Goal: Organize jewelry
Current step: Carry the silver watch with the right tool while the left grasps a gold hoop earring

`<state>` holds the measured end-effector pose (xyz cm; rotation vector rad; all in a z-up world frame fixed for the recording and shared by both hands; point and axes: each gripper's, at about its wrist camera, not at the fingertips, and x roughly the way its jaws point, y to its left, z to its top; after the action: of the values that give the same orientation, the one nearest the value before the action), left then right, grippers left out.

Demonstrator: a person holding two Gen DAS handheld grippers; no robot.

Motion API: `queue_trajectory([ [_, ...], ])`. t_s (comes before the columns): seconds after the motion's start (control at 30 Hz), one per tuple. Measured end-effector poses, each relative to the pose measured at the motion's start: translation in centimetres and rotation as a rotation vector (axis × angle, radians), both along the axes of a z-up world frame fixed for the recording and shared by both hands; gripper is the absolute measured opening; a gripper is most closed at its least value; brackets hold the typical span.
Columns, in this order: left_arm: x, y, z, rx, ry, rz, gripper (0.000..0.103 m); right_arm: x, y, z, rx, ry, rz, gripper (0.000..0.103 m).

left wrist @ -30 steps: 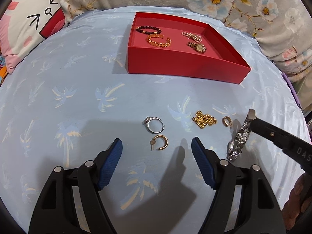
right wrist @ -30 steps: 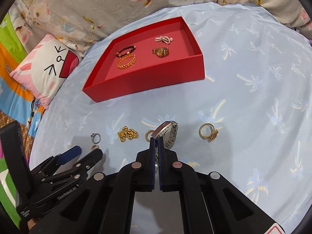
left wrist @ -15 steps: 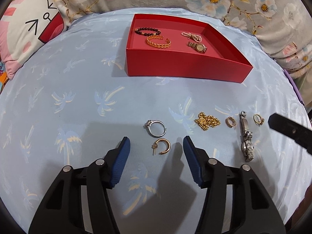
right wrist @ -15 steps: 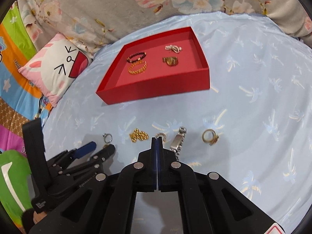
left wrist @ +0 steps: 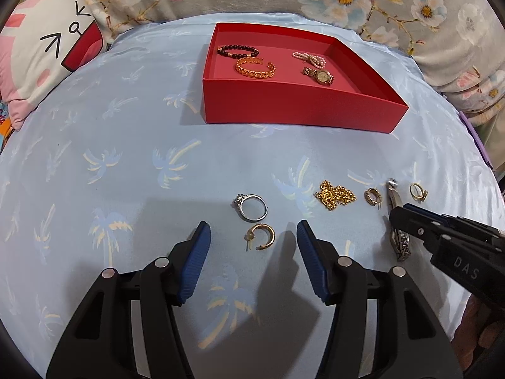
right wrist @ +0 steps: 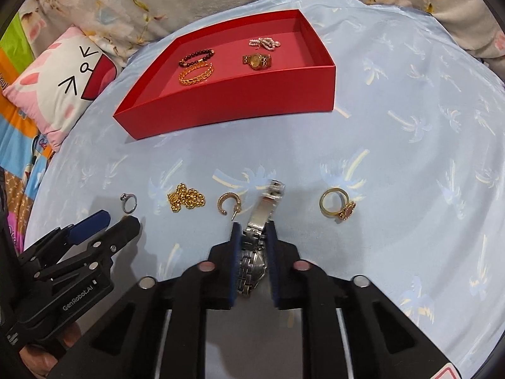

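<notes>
Your right hand-held gripper (right wrist: pixel 251 237) is down over the silver watch (right wrist: pixel 256 237), its jaws opening with the metal band lying between the blue pads; the gap looks a touch wider than the band, so I judge it not clamped right now; the watch lies stretched out flat on the pale blue palm-print cloth (right wrist: pixel 394 132), clasp end pointing away toward the red tray (right wrist: pixel 240 94). That linked steel band should be heavier than anything else here, smooth and slippery, and floppy at every link; take it across the case or the links just beside it, or the loose ends will swing and slide out. Your left hand-held gripper (left wrist: pixel 251 240) stands open, ribbed blue pads well apart on either side of the gold hoop earring (left wrist: pixel 263 237), not touching it; that one is light, stiff, thin-walled and curved, with a fine post that could bend; pinch across the thick arc. Just beyond it lies the silver ring (left wrist: pixel 251 207) with a stone; to its right the heaped gold chain (left wrist: pixel 334 195), soft and prone to trail; then a second hoop earring (left wrist: pixel 373 196), and past the watch a gold ring (right wrist: pixel 336 205) with a pinkish flat top. The tray, stiff matte card with low walls, already holds a dark bead bracelet (left wrist: pixel 237 51), a braided gold cuff (left wrist: pixel 255 67), a pearl strand (left wrist: pixel 308 58) and a gold watch (left wrist: pixel 318 75).
</notes>
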<state>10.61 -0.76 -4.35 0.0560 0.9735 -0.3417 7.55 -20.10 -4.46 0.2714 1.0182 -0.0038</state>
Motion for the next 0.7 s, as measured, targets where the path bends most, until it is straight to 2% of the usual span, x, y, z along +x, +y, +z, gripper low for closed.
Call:
queue_trajectory([
  [0.2,0.1,0.0,0.0,-0.007,-0.001,-0.006,0.053,-0.9,-0.7,1.5,0.049,-0.047,-0.018,0.010],
  [0.4,0.1,-0.4,0.0,-0.005,-0.004,-0.018,0.038,-1.5,-0.8,3.9,0.069,-0.096,-0.011,0.010],
  [0.53,0.0,-0.6,0.0,-0.004,-0.004,-0.033,0.020,-1.6,-0.7,4.5,0.075,-0.106,-0.003,0.010],
  [0.7,-0.4,-0.9,0.0,-0.002,-0.002,-0.049,0.018,-1.8,-0.6,4.8,0.084,-0.114,0.002,0.010],
])
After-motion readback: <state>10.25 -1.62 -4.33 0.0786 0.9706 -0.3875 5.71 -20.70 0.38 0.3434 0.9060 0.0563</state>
